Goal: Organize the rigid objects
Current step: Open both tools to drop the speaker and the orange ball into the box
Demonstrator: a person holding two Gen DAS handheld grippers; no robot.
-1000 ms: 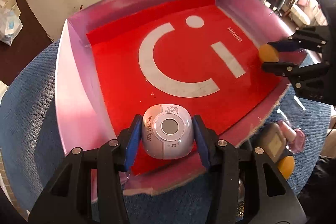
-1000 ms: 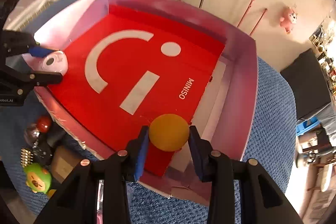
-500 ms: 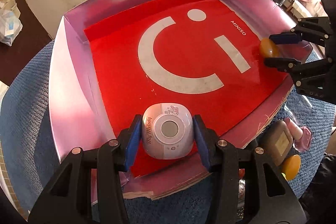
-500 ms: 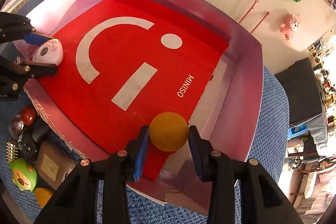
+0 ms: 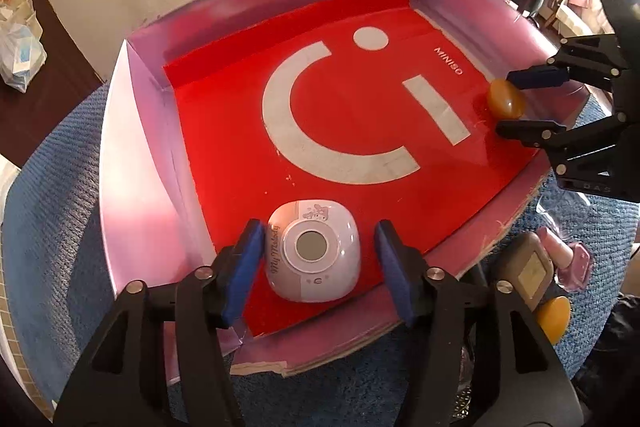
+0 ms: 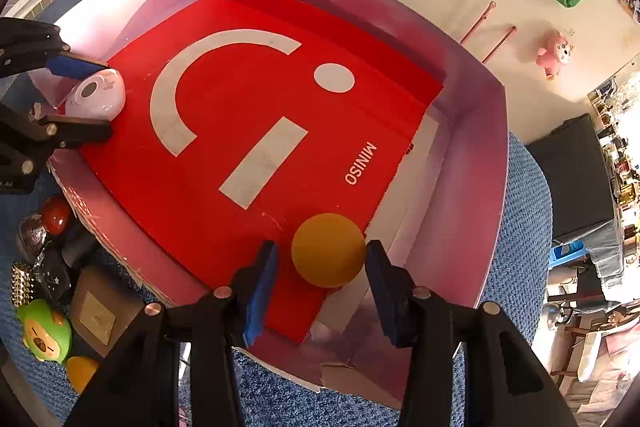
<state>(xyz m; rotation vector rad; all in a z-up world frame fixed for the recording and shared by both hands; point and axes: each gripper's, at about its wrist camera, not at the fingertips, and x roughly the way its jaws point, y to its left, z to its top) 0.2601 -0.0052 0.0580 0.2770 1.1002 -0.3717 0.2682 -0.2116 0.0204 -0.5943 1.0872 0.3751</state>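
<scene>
A white-and-pink rounded device point(image 5: 314, 255) with a grey round window rests on the red floor of a shallow pink-walled box point(image 5: 136, 147), near its front edge. My left gripper point(image 5: 320, 263) straddles it, jaws opening, with a gap at each blue pad. An orange ball point(image 6: 328, 251) lies on the red floor by the box's right wall point(image 6: 472, 147). My right gripper point(image 6: 322, 267) is around it, jaws opening, the left pad clear of the ball. In the other views I see the ball point(image 5: 505, 99) within the right gripper point(image 5: 514, 103), and the device point(image 6: 96, 95) within the left gripper point(image 6: 92, 99).
The box stands on a blue knitted cover point(image 5: 60, 227). Loose items lie outside its front edge: a tan square case point(image 6: 100, 311), a green toy point(image 6: 44, 331), a red ball point(image 6: 56, 219), another orange ball point(image 5: 554, 313) and a pink bottle point(image 5: 568, 259). Floor lies beyond the far wall.
Both grippers' jaws have widened. The left pads have come off the white device and the right pads off the orange ball; both objects now lie on the red floor.
</scene>
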